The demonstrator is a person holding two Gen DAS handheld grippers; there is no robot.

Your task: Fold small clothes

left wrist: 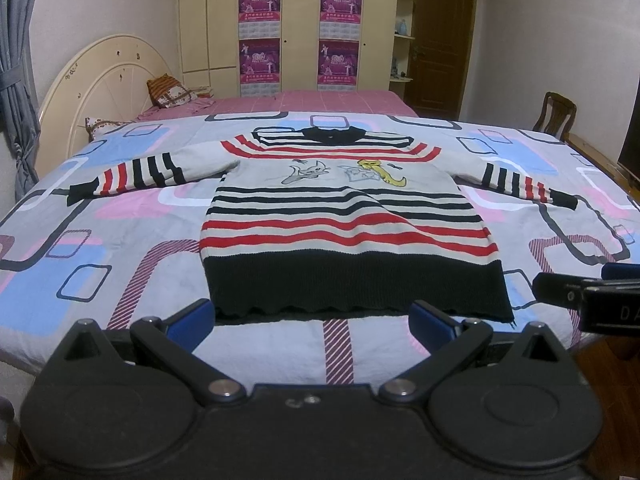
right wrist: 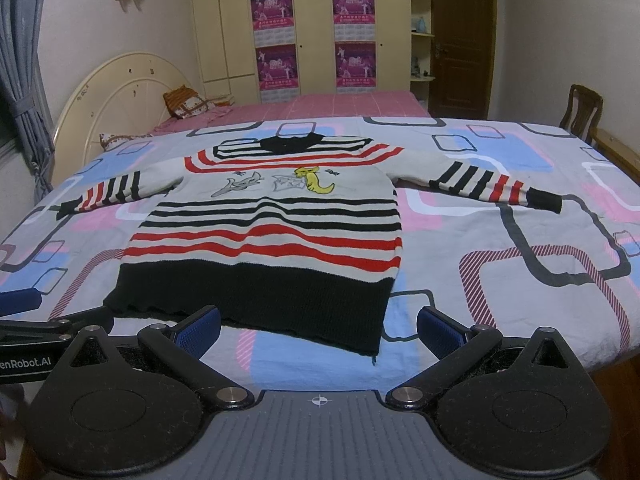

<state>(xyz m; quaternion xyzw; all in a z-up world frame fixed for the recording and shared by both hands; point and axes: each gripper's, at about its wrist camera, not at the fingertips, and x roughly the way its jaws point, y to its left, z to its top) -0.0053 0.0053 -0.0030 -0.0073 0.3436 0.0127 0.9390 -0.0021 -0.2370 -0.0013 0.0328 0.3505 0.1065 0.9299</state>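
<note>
The bed (left wrist: 120, 216) carried the striped sweater (left wrist: 340, 220) spread flat on its patterned cover, both sleeves extended outward and the hem nearest the edge; no fold had been made, so the whole task remained. The left gripper (left wrist: 312, 318) and right gripper (right wrist: 318, 330) hovered just short of the hem, jaws wide and holding nothing.

Dim, even indoor light with a cool cast; shadows are soft. Strong fisheye bending and dark vignetting mark the corners.

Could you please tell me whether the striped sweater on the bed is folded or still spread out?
Spread flat: the sweater lies with both sleeves stretched sideways, no folds.
</note>
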